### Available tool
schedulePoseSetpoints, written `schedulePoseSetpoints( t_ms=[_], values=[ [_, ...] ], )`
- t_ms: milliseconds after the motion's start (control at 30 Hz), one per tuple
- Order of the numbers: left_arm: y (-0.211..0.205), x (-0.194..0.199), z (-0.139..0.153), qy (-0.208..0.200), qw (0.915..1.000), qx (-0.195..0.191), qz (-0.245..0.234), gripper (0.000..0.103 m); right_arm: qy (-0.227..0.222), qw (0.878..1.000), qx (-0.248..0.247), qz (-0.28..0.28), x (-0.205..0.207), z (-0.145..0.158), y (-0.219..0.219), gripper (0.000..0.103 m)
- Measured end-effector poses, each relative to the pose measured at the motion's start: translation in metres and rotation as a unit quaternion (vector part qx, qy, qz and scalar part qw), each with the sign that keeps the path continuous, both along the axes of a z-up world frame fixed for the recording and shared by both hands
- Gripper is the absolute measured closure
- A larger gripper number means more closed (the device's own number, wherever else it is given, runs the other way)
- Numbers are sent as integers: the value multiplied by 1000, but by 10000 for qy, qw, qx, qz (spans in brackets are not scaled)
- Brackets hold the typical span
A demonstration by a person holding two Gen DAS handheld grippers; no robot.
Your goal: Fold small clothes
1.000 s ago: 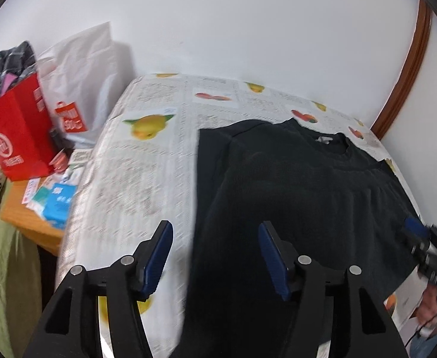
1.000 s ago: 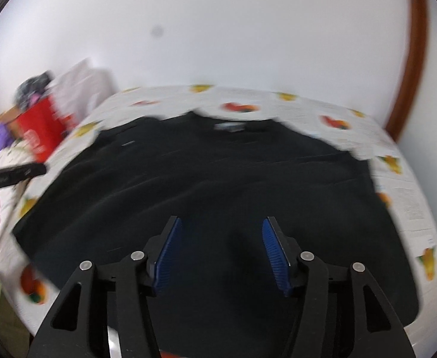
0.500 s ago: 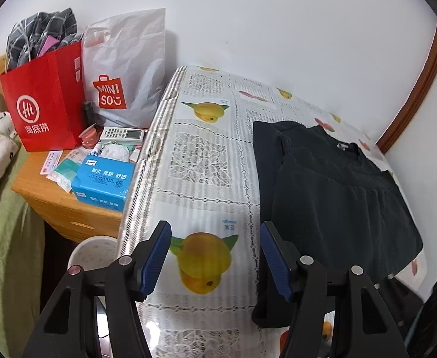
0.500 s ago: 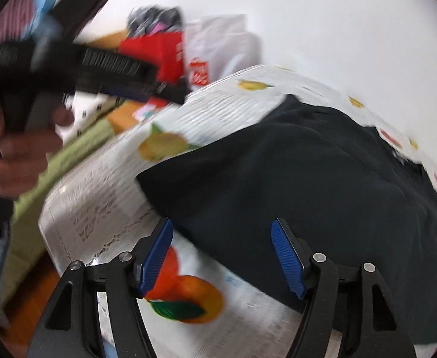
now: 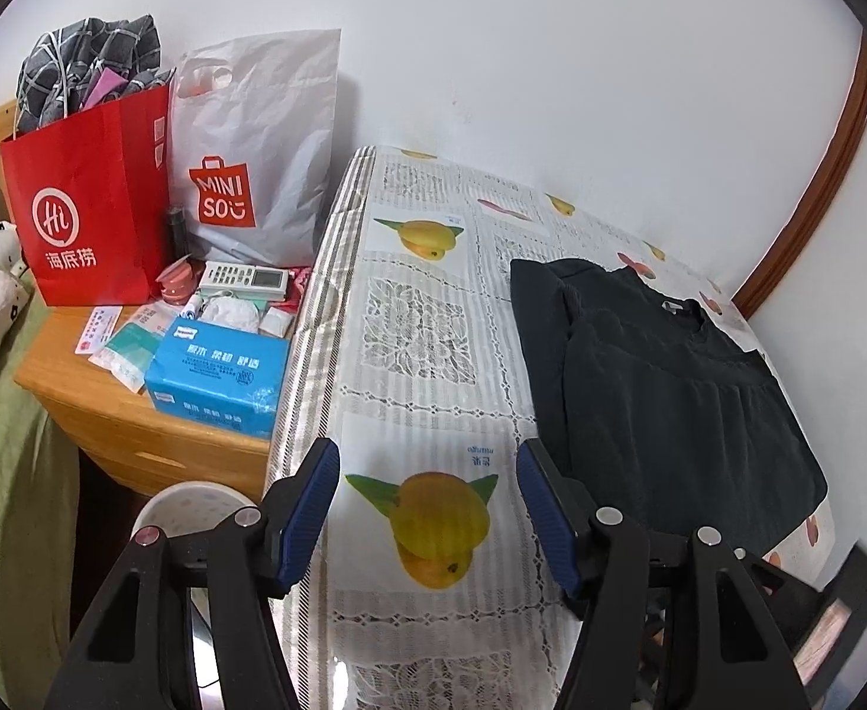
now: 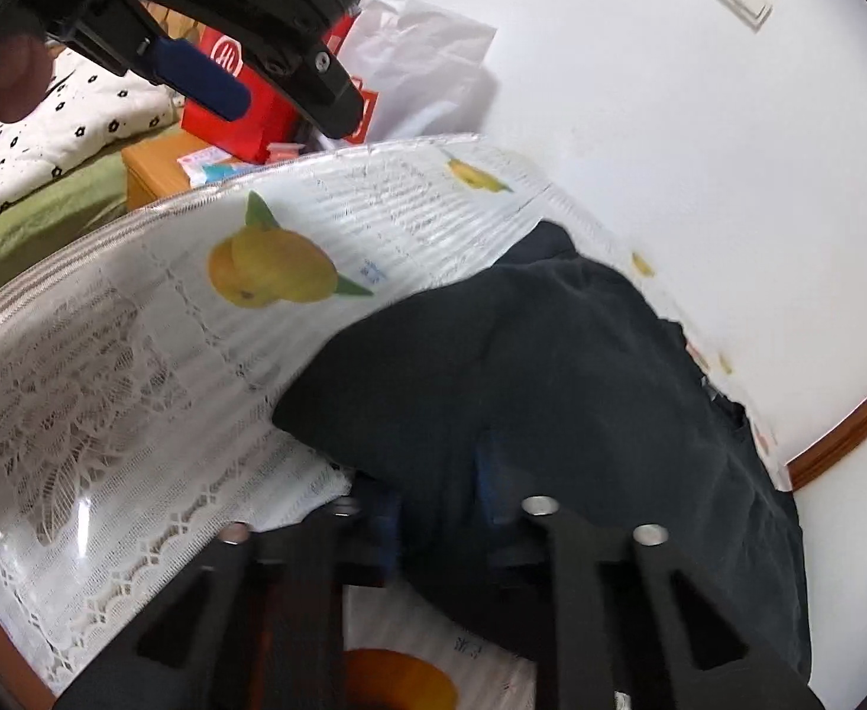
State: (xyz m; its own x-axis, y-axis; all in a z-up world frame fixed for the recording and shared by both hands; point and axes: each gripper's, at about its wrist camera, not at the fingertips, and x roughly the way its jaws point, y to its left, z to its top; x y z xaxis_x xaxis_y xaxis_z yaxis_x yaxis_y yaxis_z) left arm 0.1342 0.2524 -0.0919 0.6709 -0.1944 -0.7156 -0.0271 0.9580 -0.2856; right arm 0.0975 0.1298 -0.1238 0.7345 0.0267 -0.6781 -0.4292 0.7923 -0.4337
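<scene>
A black top (image 5: 670, 390) lies flat on the fruit-print tablecloth (image 5: 416, 325), neckline toward the wall. My left gripper (image 5: 427, 509) is open above bare cloth left of the top, framing a printed yellow fruit and holding nothing. In the right wrist view, my right gripper (image 6: 436, 503) is at the near left corner of the top (image 6: 552, 367). Its jaws are closing, with the black fabric's edge pinched between the blue pads. One blue pad (image 6: 203, 74) of the left gripper shows at the upper left there, beside a hand.
Left of the table stands a wooden nightstand (image 5: 78, 390) with a red paper bag (image 5: 90, 201), a white plastic bag (image 5: 256, 177), a remote (image 5: 244, 279) and a blue tissue pack (image 5: 217, 373). A white bin (image 5: 191, 509) sits below. A white wall backs the table.
The left gripper swung left, off the top to bare tablecloth near the table's left edge. The right gripper rolled, dropped to the top's near left corner and closed from wide open onto the fabric.
</scene>
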Motion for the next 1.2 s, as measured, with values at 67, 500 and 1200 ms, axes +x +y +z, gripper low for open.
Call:
schedulePoseSetpoints(
  t_ms=[67,500,1200],
  values=[
    [0,2,0,-46,10000,-37,-31,43,158,9976,649,-167,8,17,-15,89],
    [-61,23,-5,30,9971,-149,-744,43,-753,8945,4073,-1680,6,127,-226,91],
    [-241,-16,-16,171,9769,377,-2097,43,258,8839,3832,-2668,5,51,-364,70]
  ],
)
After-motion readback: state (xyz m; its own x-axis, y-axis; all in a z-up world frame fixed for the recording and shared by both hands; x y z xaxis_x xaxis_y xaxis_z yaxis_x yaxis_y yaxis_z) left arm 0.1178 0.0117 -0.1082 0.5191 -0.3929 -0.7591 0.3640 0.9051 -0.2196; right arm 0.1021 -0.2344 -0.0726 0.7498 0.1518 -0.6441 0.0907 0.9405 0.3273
